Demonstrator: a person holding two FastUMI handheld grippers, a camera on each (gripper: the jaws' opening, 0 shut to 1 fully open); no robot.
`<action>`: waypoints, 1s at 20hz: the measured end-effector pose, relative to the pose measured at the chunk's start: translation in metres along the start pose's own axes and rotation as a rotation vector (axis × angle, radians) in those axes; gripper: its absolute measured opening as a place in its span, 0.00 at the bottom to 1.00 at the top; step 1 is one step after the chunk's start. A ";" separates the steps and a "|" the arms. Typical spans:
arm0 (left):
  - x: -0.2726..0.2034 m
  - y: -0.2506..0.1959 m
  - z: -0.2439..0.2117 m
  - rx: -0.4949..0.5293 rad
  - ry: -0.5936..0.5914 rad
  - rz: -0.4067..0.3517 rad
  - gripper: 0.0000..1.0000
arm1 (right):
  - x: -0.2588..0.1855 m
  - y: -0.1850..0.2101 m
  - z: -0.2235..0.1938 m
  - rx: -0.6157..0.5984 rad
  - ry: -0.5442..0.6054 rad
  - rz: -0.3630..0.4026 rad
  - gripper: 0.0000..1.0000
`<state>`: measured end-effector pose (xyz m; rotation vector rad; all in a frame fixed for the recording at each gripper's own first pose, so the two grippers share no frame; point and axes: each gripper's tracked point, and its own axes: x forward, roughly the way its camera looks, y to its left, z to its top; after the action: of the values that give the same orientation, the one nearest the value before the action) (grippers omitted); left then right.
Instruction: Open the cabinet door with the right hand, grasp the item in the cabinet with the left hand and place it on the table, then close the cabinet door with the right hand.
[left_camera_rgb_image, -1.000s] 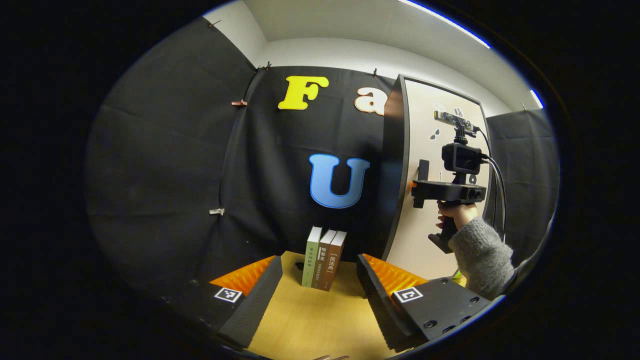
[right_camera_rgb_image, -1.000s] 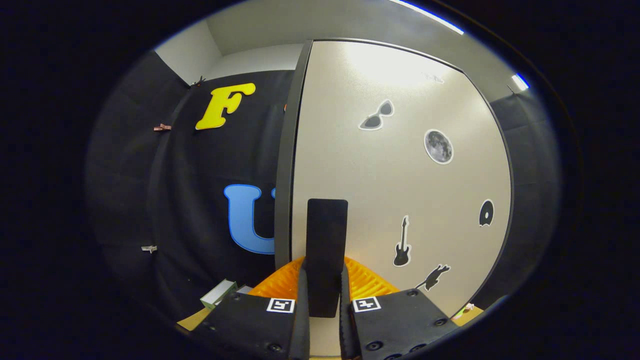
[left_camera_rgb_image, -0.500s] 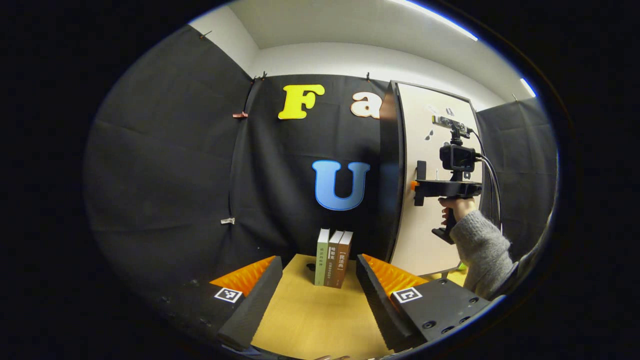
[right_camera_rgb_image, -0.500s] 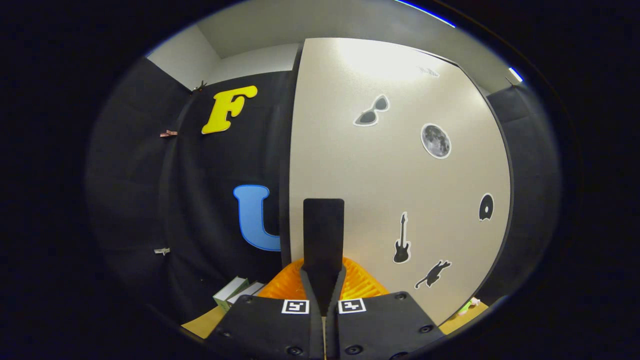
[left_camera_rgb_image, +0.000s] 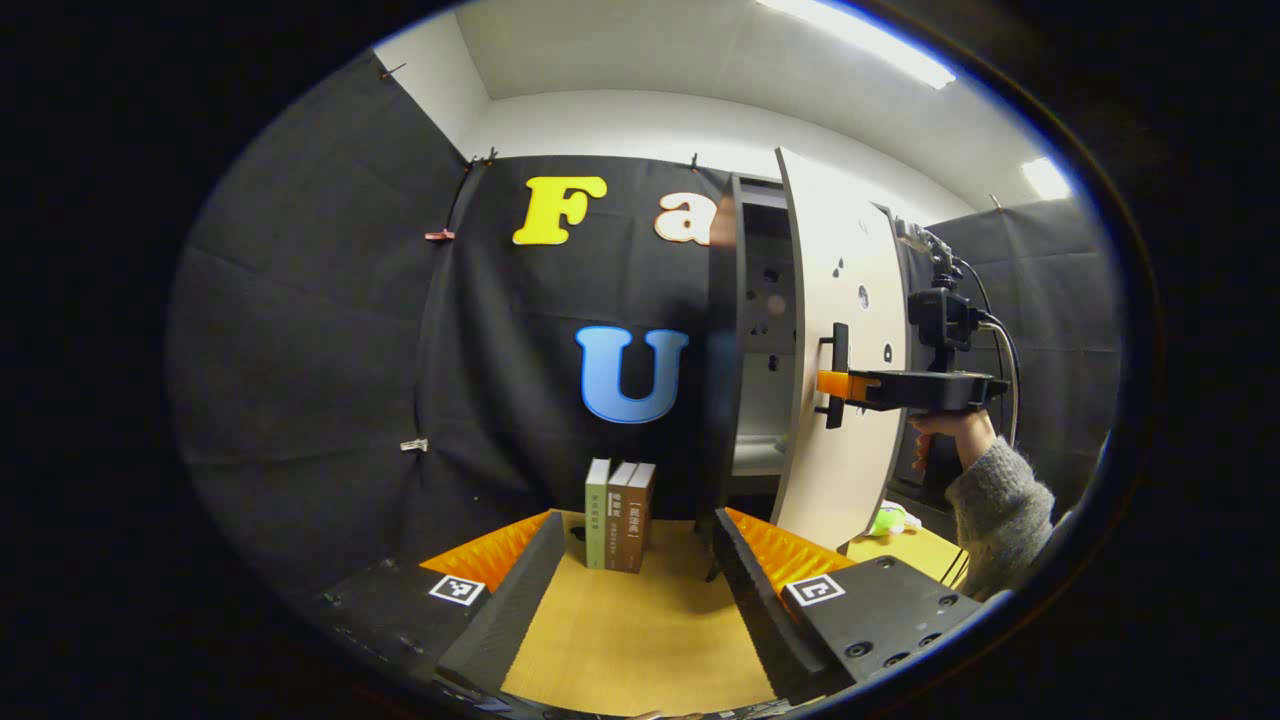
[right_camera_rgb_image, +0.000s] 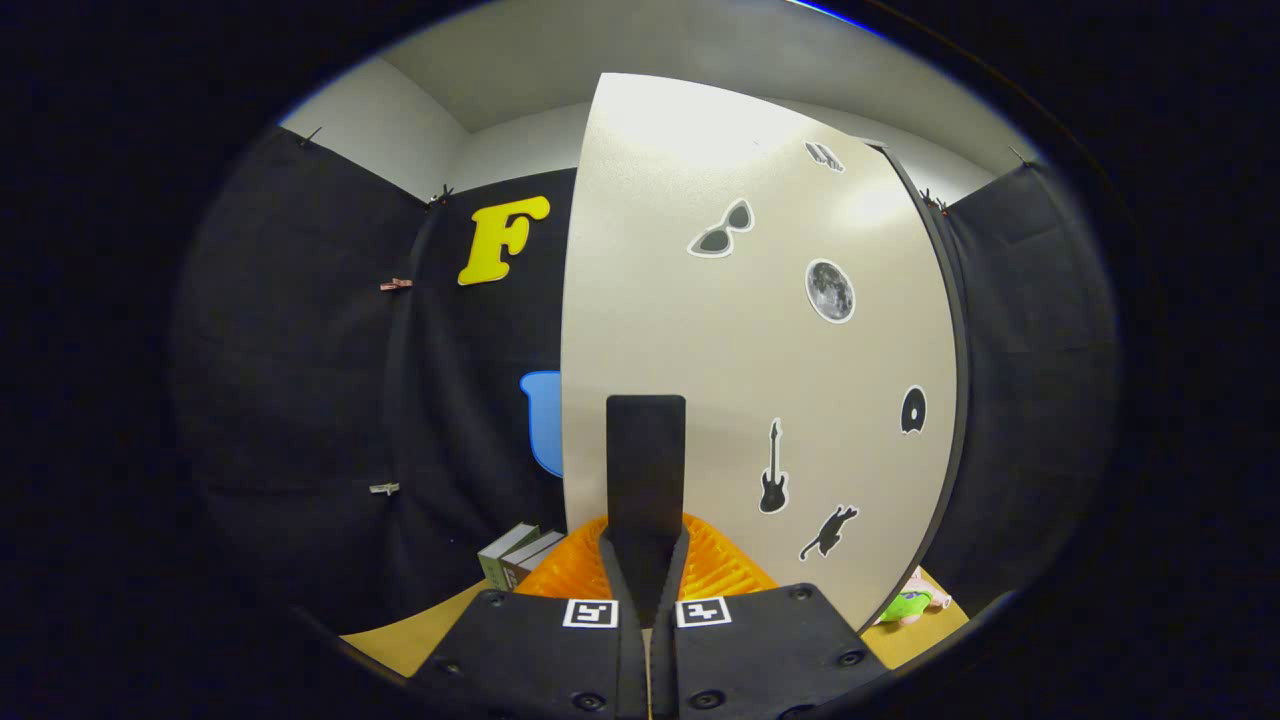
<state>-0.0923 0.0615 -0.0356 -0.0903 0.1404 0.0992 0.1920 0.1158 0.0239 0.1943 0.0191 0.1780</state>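
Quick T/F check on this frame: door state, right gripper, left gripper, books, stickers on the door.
1. The cabinet door stands partly open. True.
2. The right gripper is open and clear of the door handle. False: it is shut on the handle, both fingers pressed against it.
3. The left gripper holds a book. False: it is open over the wooden table, with nothing between its fingers.
4. Three books stand upright on the table beside the cabinet. True.
5. The door front carries a guitar sticker and a moon sticker. True.
6. The green toy sits on top of the books. False: it lies low, past the door, apart from them.
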 end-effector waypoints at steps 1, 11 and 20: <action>0.001 -0.012 0.003 0.002 -0.009 -0.031 0.93 | -0.008 -0.003 0.001 0.007 0.006 0.015 0.06; 0.036 -0.125 -0.007 -0.010 -0.004 -0.308 0.90 | -0.085 -0.050 0.011 0.010 0.043 0.015 0.09; 0.053 -0.197 -0.001 0.005 -0.032 -0.479 0.97 | -0.124 -0.107 0.017 -0.013 0.043 -0.109 0.08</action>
<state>-0.0192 -0.1289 -0.0284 -0.1146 0.0840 -0.3772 0.0895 -0.0127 0.0203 0.1755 0.0707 0.0736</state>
